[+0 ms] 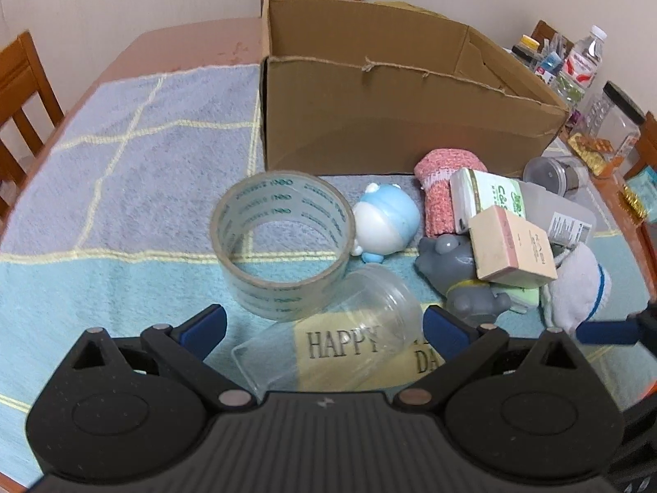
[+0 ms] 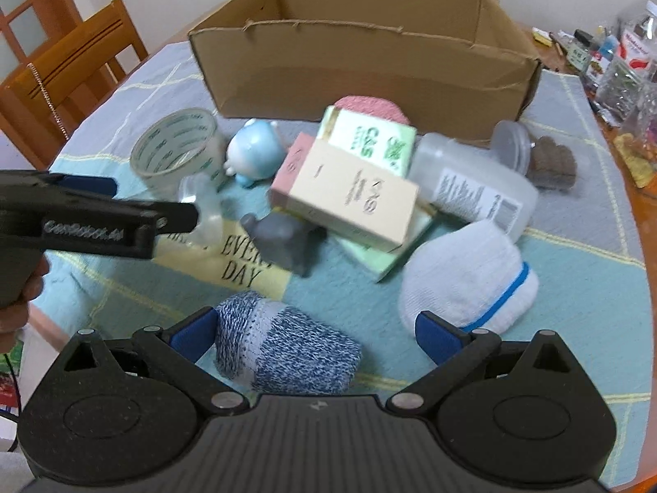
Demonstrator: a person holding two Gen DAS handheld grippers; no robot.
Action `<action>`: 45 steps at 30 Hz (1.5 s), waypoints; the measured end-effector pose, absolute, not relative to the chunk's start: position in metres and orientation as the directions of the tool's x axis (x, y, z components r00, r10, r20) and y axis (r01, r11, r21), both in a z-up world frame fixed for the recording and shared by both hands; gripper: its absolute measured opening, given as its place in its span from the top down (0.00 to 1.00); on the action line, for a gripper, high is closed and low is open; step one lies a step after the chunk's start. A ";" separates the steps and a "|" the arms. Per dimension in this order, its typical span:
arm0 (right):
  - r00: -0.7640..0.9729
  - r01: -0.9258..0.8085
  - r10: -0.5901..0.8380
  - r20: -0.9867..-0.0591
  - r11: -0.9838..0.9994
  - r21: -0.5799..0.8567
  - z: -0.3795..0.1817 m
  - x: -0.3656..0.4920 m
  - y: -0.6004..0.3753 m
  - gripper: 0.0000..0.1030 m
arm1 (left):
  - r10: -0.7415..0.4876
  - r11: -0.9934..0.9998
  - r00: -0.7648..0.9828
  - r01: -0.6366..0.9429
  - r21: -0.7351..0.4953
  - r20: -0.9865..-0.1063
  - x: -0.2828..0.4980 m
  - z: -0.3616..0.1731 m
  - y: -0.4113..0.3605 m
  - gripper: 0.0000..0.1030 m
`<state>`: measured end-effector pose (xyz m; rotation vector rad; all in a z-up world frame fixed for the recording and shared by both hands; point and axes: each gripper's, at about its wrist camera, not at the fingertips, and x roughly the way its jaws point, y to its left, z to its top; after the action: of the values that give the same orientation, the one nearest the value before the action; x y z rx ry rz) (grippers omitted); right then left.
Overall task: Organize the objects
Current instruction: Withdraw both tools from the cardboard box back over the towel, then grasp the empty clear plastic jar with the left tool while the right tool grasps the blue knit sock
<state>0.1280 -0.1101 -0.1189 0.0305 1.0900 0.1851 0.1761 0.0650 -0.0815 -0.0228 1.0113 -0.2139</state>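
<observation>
Clear plastic cup (image 1: 328, 328) lay sideways between our wide-open left hand-held gripper (image 1: 324, 326) fingers, the blue sock roll (image 2: 283, 349) between our equally empty right hand-held gripper's (image 2: 316, 339); closing came next, we judged, then the cardboard box (image 1: 394, 123) ahead.

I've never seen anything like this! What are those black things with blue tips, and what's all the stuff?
Each is a hand-held gripper a person carries, with a camera looking along its fingers. One picture is from the left hand-held gripper, the other from the right hand-held gripper. Both are open, holding nothing. On the table's cloth lie a tape roll, a clear cup, a blue toy, a blue knitted sock and small boxes. Behind stands a cardboard box.
</observation>
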 end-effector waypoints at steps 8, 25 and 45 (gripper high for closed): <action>0.443 -0.139 0.171 -0.880 0.983 0.121 -0.120 0.125 -0.111 0.00 | -0.181 0.977 0.484 0.189 -0.099 -0.856 0.163 -0.086 0.081 0.01; 0.487 -0.135 0.161 -0.859 0.985 0.109 -0.100 0.120 -0.113 0.00 | -0.213 0.975 0.497 0.164 -0.150 -0.841 0.145 -0.081 0.111 0.01; 0.433 -0.213 0.208 -0.877 0.969 0.124 -0.120 0.099 -0.114 0.00 | -0.043 0.996 0.604 -0.033 -0.079 -0.795 0.143 -0.100 0.075 0.01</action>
<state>0.0987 -0.1143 -0.1197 -0.0056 1.0921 0.2625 0.1426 0.0754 -0.1001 -0.0885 0.9221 -0.0063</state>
